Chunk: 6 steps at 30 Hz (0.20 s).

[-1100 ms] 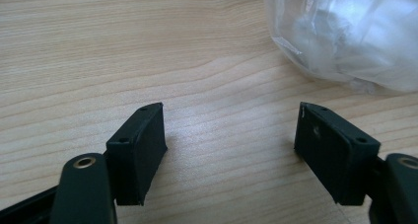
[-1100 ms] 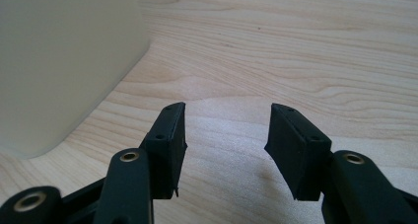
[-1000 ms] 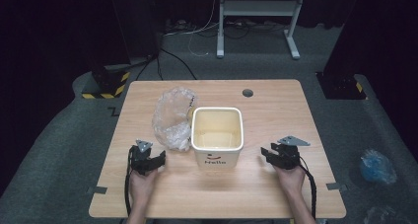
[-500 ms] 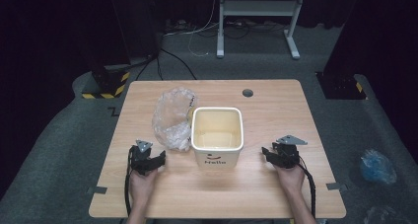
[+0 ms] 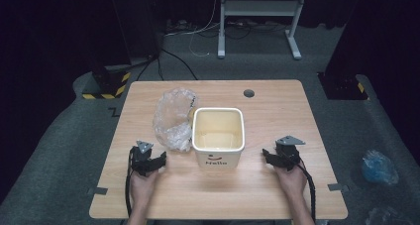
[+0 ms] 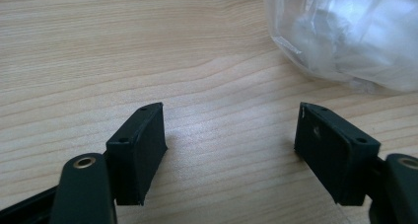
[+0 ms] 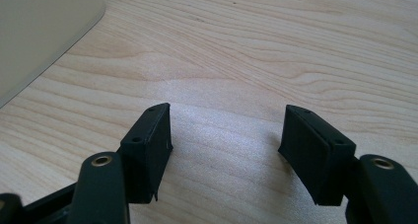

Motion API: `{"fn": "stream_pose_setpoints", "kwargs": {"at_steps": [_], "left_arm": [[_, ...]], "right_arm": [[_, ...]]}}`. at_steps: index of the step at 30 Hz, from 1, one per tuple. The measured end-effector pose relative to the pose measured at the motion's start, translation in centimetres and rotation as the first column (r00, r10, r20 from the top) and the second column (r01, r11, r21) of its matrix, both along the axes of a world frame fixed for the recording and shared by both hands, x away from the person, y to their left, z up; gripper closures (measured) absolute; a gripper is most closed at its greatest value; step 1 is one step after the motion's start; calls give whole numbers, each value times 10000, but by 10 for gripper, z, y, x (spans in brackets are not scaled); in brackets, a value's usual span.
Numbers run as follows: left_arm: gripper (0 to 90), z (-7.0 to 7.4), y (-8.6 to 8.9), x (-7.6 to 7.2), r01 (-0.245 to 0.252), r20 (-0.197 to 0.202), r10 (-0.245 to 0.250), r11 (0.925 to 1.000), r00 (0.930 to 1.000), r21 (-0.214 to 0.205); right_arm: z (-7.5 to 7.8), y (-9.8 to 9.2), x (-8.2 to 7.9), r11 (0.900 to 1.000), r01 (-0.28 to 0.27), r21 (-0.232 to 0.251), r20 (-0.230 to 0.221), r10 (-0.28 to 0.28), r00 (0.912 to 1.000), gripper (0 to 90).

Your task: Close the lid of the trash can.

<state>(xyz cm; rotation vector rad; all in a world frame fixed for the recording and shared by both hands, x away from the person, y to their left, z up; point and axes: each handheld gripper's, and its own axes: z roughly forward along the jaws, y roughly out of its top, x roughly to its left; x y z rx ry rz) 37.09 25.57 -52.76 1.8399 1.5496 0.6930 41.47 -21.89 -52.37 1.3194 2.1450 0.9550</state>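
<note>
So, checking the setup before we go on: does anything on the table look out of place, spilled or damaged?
Nothing stands out. The cream bin stands upright mid-table, the crumpled clear plastic bag lies against its left side, and both tools, left and right, rest open on bare wood.

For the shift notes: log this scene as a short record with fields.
table: wooden top, person's side at the bottom
bin: cream, open, upright at the middle
bag: crumpled clear plastic, against the bin's left side
left gripper: open, nothing between the jaws, near the bag
right gripper: open, jaws have just been opening, nothing between them, right of the bin
</note>
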Motion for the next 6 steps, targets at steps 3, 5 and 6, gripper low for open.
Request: {"fn": "stream_pose_setpoints", "kwargs": {"at_steps": [3, 5, 6], "left_arm": [[277, 0, 0, 0, 6, -4, -6, 10000, 10000, 1], [277, 0, 0, 0, 6, -2, -6, 10000, 10000, 1], [278, 0, 0, 0, 8, -3, -8, 10000, 10000, -3]], "right_arm": [[0, 0, 0, 10000, -5, 25, -16, 5, 10000, 362], [0, 0, 0, 10000, -10, 32, -13, 11, 10000, 362], [0, 0, 0, 10000, -12, 35, -14, 12, 10000, 363]]}}
